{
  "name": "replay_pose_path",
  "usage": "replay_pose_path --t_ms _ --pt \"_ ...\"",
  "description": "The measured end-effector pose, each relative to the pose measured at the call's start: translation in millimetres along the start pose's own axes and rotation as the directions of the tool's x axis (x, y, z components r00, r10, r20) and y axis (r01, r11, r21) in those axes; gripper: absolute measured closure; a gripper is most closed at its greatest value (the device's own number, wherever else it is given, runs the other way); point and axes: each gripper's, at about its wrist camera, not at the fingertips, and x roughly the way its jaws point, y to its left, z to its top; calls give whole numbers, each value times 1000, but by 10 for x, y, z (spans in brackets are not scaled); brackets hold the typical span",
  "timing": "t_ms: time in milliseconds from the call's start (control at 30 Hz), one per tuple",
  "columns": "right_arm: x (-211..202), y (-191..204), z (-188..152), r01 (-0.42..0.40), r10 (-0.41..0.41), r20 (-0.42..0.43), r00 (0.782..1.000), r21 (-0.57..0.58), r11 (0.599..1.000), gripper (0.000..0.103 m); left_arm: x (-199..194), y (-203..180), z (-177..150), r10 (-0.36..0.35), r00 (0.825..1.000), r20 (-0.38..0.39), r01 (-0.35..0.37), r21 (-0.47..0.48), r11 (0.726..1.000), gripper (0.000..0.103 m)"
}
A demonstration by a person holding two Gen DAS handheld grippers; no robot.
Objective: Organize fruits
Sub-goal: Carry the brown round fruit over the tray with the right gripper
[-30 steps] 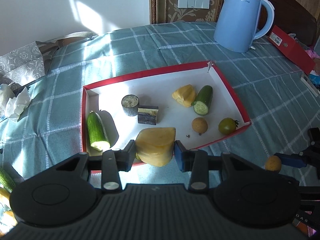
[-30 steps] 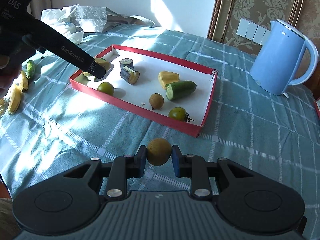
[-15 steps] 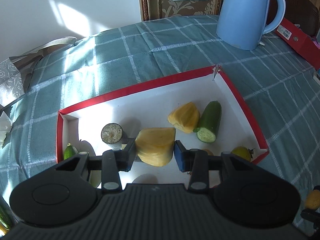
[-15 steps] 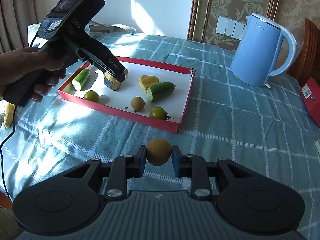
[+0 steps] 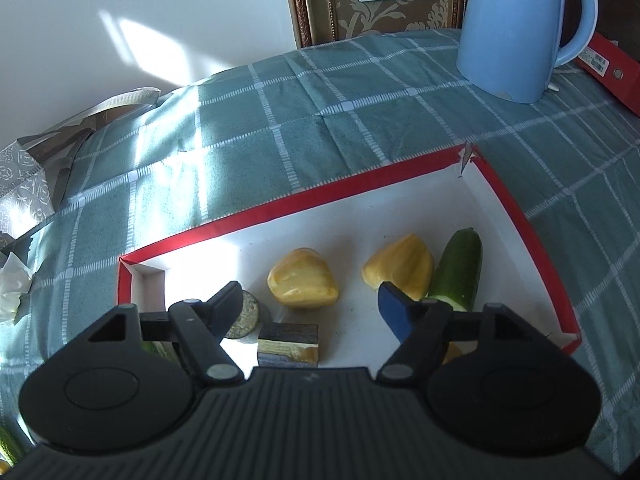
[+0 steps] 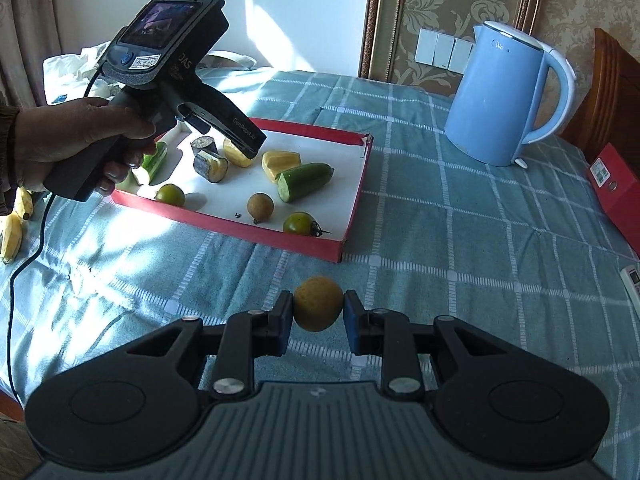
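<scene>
A red-rimmed white tray (image 5: 352, 182) (image 6: 352, 204) holds cut fruit and vegetables. My left gripper (image 5: 310, 304) is open and empty over the tray. A yellow fruit chunk (image 5: 302, 284) lies on the tray floor just beyond it, beside a second yellow chunk (image 5: 400, 268) and a cucumber half (image 5: 458, 268). My right gripper (image 6: 318, 314) is shut on a round yellow-brown fruit (image 6: 318, 304) above the cloth, in front of the tray. The left gripper also shows in the right wrist view (image 6: 248, 150), over the tray's left part.
A blue kettle (image 5: 516, 28) (image 6: 500, 96) stands behind the tray on the right. Red boxes (image 6: 612, 184) lie at the far right. Eggplant pieces (image 5: 288, 344), green tomatoes (image 6: 298, 222) and a brown round fruit (image 6: 260, 206) sit in the tray. Bananas (image 6: 14, 228) lie at the left edge.
My left gripper moved forward over the tray, opened and let go of the yellow chunk, which now lies in the tray. My right gripper still holds the round fruit.
</scene>
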Motion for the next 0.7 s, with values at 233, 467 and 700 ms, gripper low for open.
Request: replay_pose_path --t_ms 233,467,700 --pt "94 54 153 -28 29 23 999 -19 999 77 -280 104 -97 24 999 48 -23 -7 1000 16" --pt "272 110 474 -61 64 62 996 -48 997 77 -561 298 -368 47 998 41 -44 -73 996 3" --pt "447 197 681 -83 88 74 993 -71 994 77 -699 545 -709 81 997 -19 -83 -184 979 0"
